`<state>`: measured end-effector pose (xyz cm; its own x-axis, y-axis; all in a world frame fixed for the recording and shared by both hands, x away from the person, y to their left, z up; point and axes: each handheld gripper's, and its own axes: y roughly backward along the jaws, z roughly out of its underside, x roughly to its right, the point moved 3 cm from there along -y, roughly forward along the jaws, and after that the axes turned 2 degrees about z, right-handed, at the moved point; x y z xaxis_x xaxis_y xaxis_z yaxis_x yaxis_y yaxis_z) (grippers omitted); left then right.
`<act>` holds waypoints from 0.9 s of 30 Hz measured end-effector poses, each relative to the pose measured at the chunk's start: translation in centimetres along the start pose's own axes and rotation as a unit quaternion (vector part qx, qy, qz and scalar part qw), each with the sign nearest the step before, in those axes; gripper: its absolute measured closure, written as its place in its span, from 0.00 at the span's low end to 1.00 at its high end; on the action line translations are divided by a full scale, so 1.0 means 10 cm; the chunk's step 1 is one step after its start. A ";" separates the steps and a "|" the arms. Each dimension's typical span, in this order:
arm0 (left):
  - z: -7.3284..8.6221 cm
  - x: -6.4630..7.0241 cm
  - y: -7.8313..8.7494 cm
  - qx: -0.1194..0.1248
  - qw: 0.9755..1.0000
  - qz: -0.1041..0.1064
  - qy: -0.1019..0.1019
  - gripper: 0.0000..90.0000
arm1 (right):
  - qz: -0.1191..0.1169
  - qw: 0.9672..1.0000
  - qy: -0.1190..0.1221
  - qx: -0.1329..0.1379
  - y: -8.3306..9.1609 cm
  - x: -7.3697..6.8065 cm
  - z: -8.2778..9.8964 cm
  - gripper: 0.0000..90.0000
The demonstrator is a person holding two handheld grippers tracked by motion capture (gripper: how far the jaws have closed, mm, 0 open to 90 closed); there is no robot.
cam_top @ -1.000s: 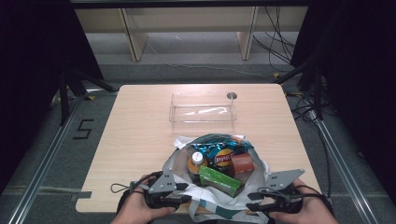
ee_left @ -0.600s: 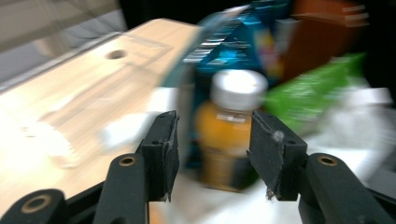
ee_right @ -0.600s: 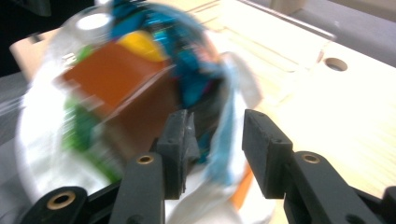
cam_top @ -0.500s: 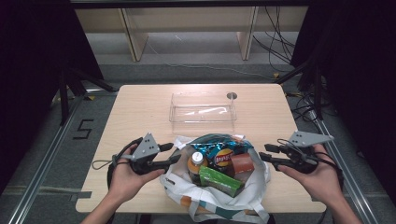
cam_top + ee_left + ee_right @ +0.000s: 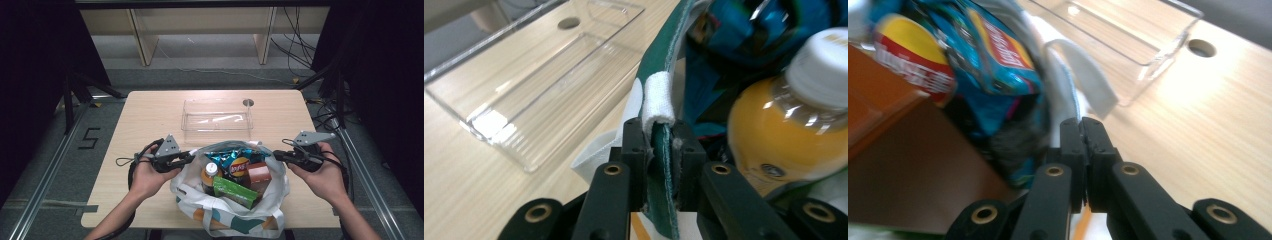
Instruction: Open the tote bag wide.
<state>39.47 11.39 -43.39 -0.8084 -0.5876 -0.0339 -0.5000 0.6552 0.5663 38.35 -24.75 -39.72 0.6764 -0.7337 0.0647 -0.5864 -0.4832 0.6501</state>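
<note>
A white tote bag (image 5: 235, 220) with teal and orange print stands at the table's front middle, its mouth spread wide. Inside it are a blue chip bag (image 5: 234, 160), an orange juice bottle (image 5: 210, 173), a green packet (image 5: 235, 190) and an orange box (image 5: 259, 174). My left gripper (image 5: 188, 157) has just been closing and is shut on the bag's left rim; the teal edge (image 5: 664, 165) sits between its jaws beside the bottle (image 5: 784, 130). My right gripper (image 5: 278, 154) has also just been closing, its jaws (image 5: 1082, 131) pressed together on the thin right rim, close to the chip bag (image 5: 988, 55).
A clear plastic tray (image 5: 216, 120) lies on the wooden table (image 5: 150, 110) just behind the bag. A round hole (image 5: 248, 102) sits in the tabletop past the tray. Black cables trail from both grippers, and the table's front edge is close under the bag.
Both hands came up from the front edge to the bag's two sides. The grippers moved inward onto the rim and shut on it, and the bag's mouth is spread wider.
</note>
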 end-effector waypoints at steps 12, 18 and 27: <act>0.23 0.09 -0.30 -0.025 0.999 0.003 0.030 0.88 | 0.033 0.999 0.008 -0.037 -0.42 0.12 0.25 1.00; 0.25 0.11 -0.37 -0.031 0.999 0.002 0.020 0.89 | 0.018 0.999 -0.016 -0.043 -0.53 0.15 0.38 1.00; 0.26 0.13 -0.38 -0.031 0.999 0.001 0.027 0.88 | 0.003 0.998 -0.030 -0.057 -0.58 0.15 0.42 1.00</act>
<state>39.52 9.42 -47.72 -0.7911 -0.6116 0.0103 -0.4768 0.6272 0.6159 40.94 -25.07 -46.62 0.6432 -0.7653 0.0259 -0.5338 -0.4238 0.7318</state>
